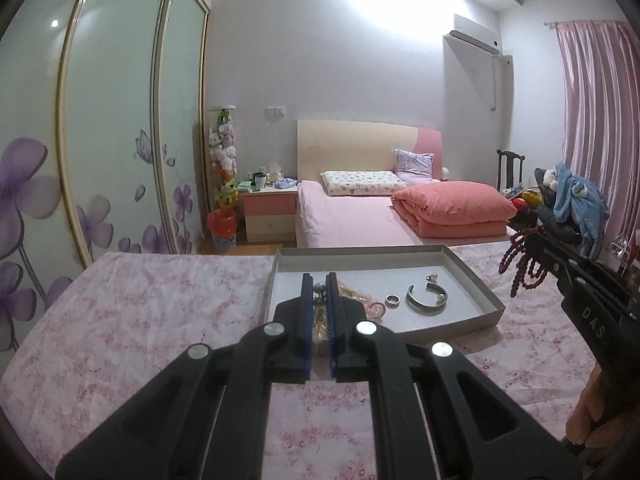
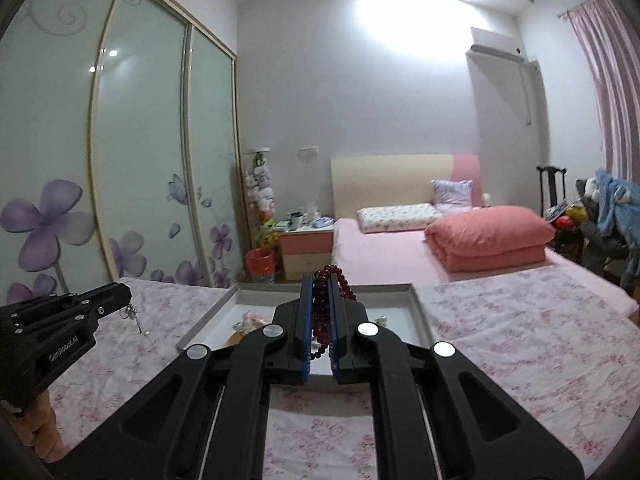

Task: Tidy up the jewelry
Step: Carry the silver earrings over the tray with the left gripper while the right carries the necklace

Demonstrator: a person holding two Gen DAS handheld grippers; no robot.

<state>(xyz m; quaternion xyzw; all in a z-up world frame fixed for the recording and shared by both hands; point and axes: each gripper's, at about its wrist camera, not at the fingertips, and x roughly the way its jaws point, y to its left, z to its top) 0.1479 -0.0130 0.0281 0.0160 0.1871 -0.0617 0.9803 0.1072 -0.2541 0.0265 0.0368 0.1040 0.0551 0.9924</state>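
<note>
The floral bedspread [image 1: 160,312] lies bare to the left of the shallow grey tray [image 1: 476,280] and in front of it, leaving open passage there. Inside the tray, a silver cuff [image 1: 426,300], a ring [image 1: 392,301] and pink beads [image 1: 370,306] crowd the near half; its far half is clear. The tray's low walls stand in the way of a level approach.

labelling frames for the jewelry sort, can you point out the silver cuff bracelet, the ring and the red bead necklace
silver cuff bracelet [image 1: 426,301]: left wrist view, on its curved band in the tray
ring [image 1: 392,301]: left wrist view, on the band
red bead necklace [image 2: 319,312]: right wrist view, on beads between the pads
</note>
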